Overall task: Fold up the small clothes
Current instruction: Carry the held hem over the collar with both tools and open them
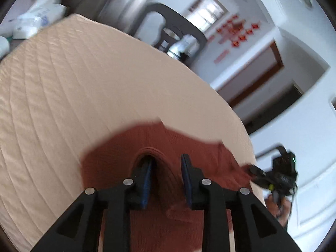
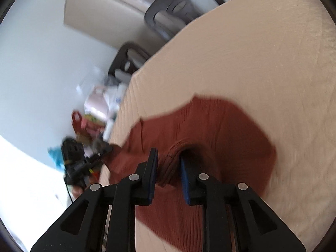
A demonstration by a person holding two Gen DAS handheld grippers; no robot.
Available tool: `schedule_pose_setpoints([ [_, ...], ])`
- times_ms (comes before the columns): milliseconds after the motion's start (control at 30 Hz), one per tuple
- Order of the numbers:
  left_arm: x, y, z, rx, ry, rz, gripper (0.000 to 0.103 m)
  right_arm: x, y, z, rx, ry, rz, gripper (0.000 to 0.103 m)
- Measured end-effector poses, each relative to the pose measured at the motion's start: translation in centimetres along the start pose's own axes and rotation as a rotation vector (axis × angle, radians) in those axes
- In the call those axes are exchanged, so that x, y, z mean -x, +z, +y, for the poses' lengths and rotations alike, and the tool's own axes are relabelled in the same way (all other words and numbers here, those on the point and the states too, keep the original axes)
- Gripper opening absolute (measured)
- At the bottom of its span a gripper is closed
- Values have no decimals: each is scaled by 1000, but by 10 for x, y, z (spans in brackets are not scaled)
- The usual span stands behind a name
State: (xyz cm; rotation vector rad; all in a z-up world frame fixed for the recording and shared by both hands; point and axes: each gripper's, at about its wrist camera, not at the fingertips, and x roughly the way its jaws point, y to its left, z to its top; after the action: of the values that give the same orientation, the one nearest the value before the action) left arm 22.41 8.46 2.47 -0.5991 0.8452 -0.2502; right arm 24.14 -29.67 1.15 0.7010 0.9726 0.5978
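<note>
A rust-red ribbed garment [image 1: 189,142] lies spread on the beige quilted table cover [image 1: 73,84]. My left gripper [image 1: 167,178] is low over it with its jaws apart. Its left finger is tucked into a raised fold and a ridge of cloth stands loosely between the pads. In the right wrist view the same garment [image 2: 220,126] lies under my right gripper [image 2: 169,176], which is also open, with a bunched ridge of fabric between its blue pads. Each camera shows the other gripper at the garment's far edge: the right gripper [image 1: 255,170] and the left gripper [image 2: 108,147].
Dark chairs [image 1: 168,21] [image 2: 174,6] stand along the table's far side. White plastic bags [image 1: 37,14] sit at one corner of the table. Coloured bags and clutter [image 2: 98,105] lie on the floor past the table edge. The beige cover [image 2: 252,52] stretches bare beyond the garment.
</note>
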Motion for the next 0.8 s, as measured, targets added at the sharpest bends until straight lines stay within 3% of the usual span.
schedule_pose_setpoints([
  [100, 6, 14, 8, 35, 37, -52, 30, 5, 13, 0, -13, -5, -61, 23],
  [167, 15, 17, 9, 27, 63, -83, 38, 10, 13, 3, 1, -15, -84, 41],
  [267, 20, 11, 2, -44, 127, -94, 41, 20, 8, 7, 57, -59, -129, 43],
  [367, 10, 3, -6, -118, 173, -45, 43, 16, 7, 10, 106, -152, -135, 43],
  [500, -20, 1, -12, -166, 239, 50, 43, -10, 8, 15, 187, -307, -50, 43],
  [533, -30, 2, -14, -180, 261, 75, 43, -20, 9, 15, 204, -351, -22, 41],
  [567, -34, 1, -14, -192, 272, 85, 43, -25, 9, 14, 219, -381, -6, 26],
  [600, -37, 0, -16, -214, 281, 88, 36, -28, 8, 14, 236, -408, 1, 18],
  [633, -39, 0, -18, -241, 294, 84, 19, -31, 9, 16, 259, -440, 1, 14],
  [667, -38, -2, -20, -256, 295, 80, 14, -30, 10, 17, 266, -439, -4, 7],
  [800, -20, -1, -23, -265, 268, -19, 9, -13, 12, 28, 307, -407, -86, 7],
])
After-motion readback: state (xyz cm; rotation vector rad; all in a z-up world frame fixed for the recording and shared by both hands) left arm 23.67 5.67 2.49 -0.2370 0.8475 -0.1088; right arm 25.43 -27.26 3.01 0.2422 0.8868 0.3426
